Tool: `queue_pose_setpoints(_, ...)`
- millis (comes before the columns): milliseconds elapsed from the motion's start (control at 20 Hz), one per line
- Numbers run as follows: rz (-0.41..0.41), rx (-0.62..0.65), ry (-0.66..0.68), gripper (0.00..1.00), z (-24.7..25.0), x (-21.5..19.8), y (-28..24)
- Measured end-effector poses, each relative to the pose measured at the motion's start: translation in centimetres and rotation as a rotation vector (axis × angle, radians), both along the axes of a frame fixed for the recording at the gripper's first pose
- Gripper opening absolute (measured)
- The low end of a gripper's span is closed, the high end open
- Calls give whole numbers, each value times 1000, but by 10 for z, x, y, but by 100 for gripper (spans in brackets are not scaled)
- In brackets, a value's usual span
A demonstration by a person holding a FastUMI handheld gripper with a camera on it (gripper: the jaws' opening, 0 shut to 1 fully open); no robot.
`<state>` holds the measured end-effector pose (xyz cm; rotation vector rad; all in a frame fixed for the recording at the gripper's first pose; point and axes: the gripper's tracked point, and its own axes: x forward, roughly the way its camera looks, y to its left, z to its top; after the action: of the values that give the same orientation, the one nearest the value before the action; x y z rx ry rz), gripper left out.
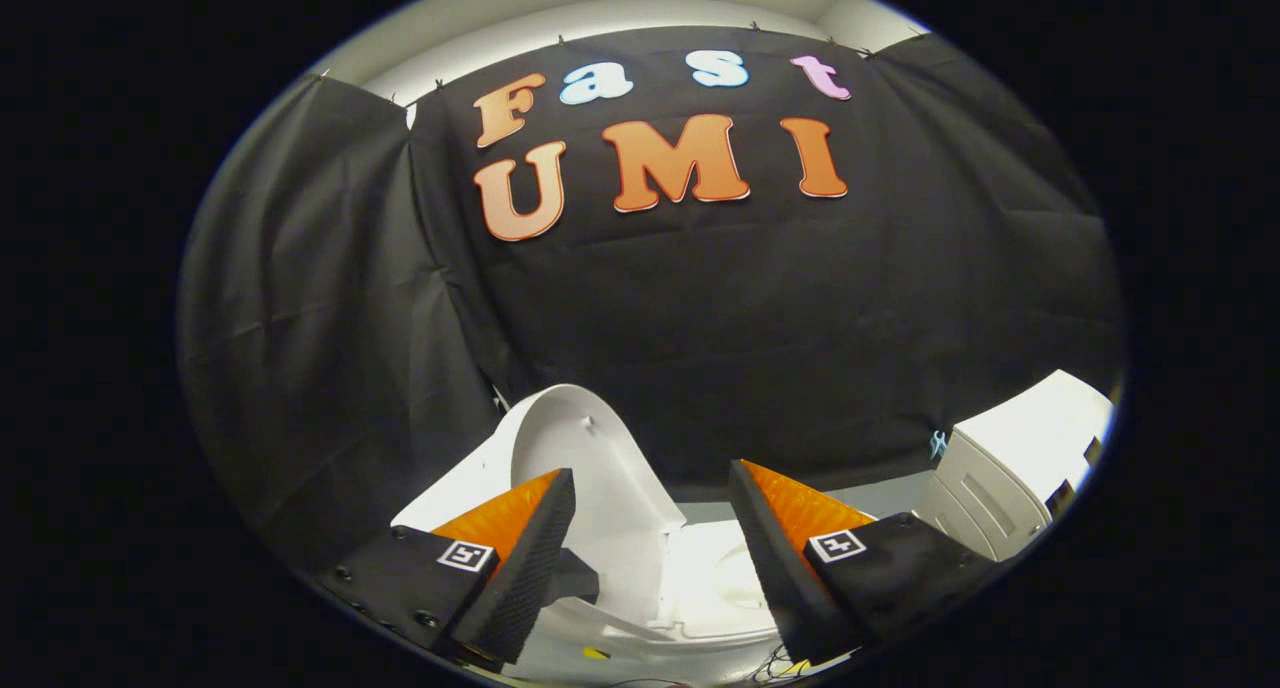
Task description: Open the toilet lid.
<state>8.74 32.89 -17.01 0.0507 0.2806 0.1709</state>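
Note:
A white toilet (700,588) sits low between and beyond my fingers. Its lid (590,468) stands raised, tilted up toward the left, with its underside facing right. My gripper (650,488) is open, the two black-and-orange fingers spread wide. The left finger (535,548) lies close against the raised lid's front face; I cannot tell if it touches. The right finger (790,558) hangs over the toilet's right side, apart from the lid. Nothing is pressed between the fingers.
A white boxy appliance (1020,468) stands to the right of the toilet. Black cloth walls close in behind and to the left. A few cables and small yellow bits (595,654) lie under the fingers near the toilet's front.

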Motion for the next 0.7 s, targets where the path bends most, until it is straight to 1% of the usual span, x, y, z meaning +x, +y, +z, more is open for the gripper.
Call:
queue_pose_setpoints(250, -33, -9, -46, 99, 35, 1, -45)
queue_pose_setpoints(550, -43, -47, -88, 99, 65, -5, -94)
queue_pose_setpoints(700, -38, -47, -110, 99, 74, -8, -110)
